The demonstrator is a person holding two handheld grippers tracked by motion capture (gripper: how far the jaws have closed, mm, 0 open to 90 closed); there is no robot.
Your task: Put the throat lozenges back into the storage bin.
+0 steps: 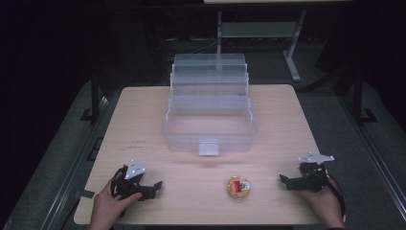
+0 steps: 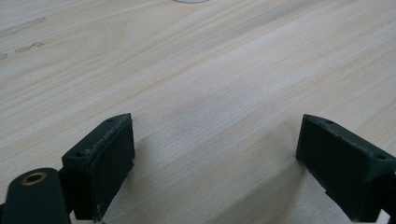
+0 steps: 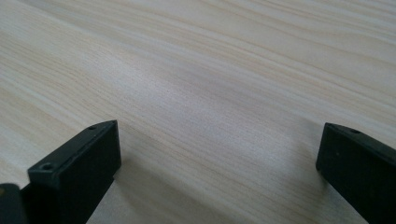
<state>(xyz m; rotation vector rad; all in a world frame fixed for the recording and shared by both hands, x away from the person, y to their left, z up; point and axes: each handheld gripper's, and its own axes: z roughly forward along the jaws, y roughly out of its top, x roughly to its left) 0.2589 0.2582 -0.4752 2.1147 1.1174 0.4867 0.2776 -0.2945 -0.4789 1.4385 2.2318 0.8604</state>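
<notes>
A clear plastic storage box (image 1: 209, 129) with its lid tipped up behind it stands at the middle of the wooden table (image 1: 143, 120). A small round cup with a yellow and red top (image 1: 238, 187) sits near the front edge, right of centre. My left gripper (image 1: 152, 188) rests low at the front left, jaws wide apart over bare wood (image 2: 215, 135). My right gripper (image 1: 286, 181) rests at the front right, a little to the right of the cup, jaws also wide apart with only wood between them (image 3: 219, 149).
The box has a small latch tab (image 1: 208, 147) on its front wall. Dark floor and metal frame legs (image 1: 292, 57) surround the table. Bare wood lies between the two grippers and in front of the box.
</notes>
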